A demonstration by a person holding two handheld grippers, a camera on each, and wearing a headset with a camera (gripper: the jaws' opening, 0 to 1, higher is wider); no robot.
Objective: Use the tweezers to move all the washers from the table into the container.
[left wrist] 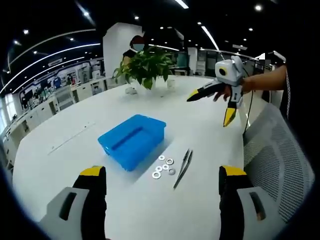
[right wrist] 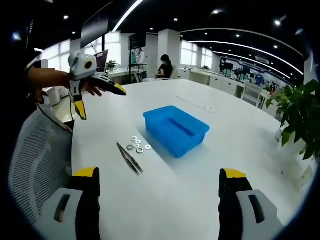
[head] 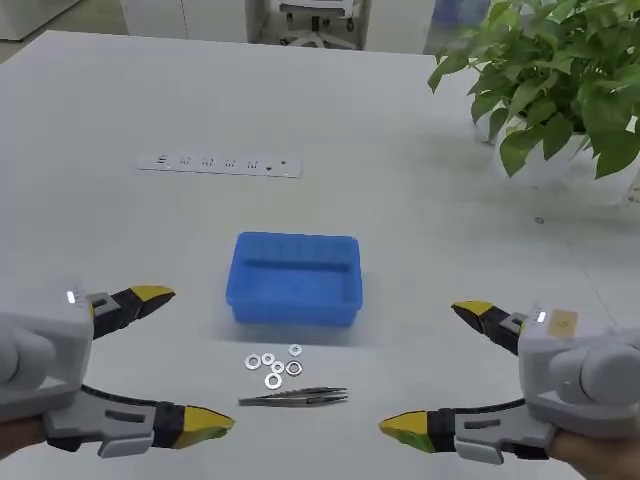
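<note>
Not started: washers (head: 273, 366) and tweezers (head: 293, 398) lie before the empty container (head: 294, 280); left gripper (head: 200, 357) and right gripper (head: 419, 367) wide open, holding nothing

Your washers (head: 273, 366) shine as bright bare metal; the tweezers (head: 293, 398) look a duller grey metal. The container (head: 294, 305) is smooth blue plastic, faintly glossy. Your table (head: 420, 230) is smooth matt white. Left gripper (head: 199, 357) and right gripper (head: 420, 368): matt grey plastic shells, yellow tips.
</note>
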